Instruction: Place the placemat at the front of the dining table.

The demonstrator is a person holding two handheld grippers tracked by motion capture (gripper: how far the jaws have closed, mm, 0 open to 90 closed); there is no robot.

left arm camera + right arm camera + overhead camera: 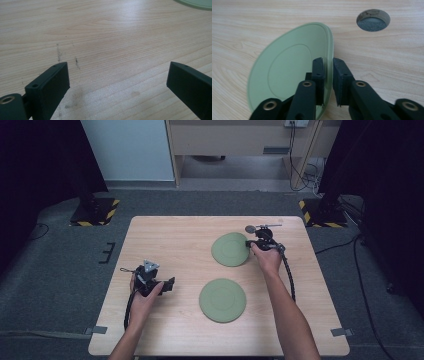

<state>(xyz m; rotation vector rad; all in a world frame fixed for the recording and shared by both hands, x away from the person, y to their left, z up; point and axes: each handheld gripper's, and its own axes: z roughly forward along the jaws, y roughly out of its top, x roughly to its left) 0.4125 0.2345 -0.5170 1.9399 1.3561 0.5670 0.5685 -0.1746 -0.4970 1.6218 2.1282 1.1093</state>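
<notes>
Right gripper view showed the right tongs (327, 62) clamped thinly on the far plate's (287, 72) rim, tilted above the tabletop (387, 65), so it might slip and drop, while the left tongs (117, 77) stood apart and empty.

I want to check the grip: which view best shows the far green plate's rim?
The right gripper view: the far green plate has its rim between the right gripper jaws. The high view shows it small; the left gripper view shows another plate's edge.
</notes>
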